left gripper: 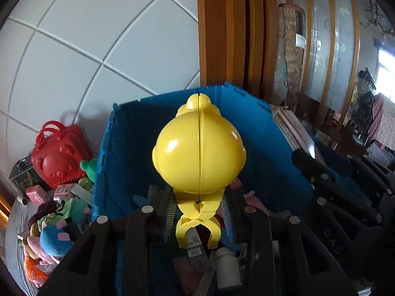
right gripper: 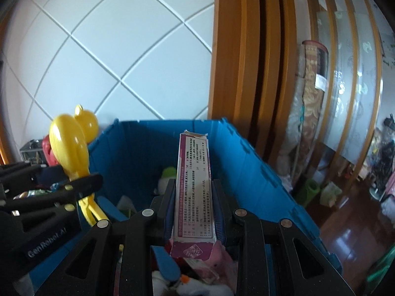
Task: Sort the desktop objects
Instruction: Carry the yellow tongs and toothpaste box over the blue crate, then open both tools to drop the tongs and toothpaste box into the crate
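Left wrist view: white tiled wall [left gripper: 86,37] behind blue crate [left gripper: 246,128], wooden doorframe [left gripper: 222,29] beside.

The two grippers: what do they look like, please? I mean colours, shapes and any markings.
Both grippers are matte black plastic linkages with triangular cut-outs and round silver rivets at the joints. The left gripper and right gripper have black fingers lined with ribbed blue pads. In the right wrist view, the left gripper's side carries white "GenRobot.AI" lettering. No cables, sleeves or hands are visible.
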The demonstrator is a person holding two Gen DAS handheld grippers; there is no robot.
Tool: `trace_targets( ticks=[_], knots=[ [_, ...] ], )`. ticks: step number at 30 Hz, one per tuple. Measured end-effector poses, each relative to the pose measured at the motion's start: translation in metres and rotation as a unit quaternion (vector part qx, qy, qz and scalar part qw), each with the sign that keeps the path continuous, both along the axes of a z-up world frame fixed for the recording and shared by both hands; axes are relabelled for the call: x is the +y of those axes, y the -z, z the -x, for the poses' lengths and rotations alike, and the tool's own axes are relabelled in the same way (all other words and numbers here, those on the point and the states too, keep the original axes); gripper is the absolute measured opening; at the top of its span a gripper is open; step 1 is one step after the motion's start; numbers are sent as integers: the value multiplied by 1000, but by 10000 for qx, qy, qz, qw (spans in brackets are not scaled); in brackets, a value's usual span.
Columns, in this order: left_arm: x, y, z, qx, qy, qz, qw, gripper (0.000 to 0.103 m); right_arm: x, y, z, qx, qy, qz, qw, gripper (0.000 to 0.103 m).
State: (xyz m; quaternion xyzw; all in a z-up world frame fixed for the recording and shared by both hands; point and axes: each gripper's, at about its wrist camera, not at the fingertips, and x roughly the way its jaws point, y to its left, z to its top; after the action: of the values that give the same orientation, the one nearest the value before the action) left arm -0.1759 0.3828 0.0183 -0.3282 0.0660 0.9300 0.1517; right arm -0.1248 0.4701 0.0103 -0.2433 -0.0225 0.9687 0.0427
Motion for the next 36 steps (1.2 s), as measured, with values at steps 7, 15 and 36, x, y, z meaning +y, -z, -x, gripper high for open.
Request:
trace_targets(
  ticks=[7,15,36],
  knots=[
    [24,28,9,-679,-16,268,9973,33,17,18,22,-399,-47,-111,9991,27],
    [24,41,17,-1280,-142,332,9911,33,15,26,31,-770,103,-278,9966,28],
    [1,57,6,-1860,-517,438,9802,34,19,17,22,-611,427,-192,9970,103]
  ],
)
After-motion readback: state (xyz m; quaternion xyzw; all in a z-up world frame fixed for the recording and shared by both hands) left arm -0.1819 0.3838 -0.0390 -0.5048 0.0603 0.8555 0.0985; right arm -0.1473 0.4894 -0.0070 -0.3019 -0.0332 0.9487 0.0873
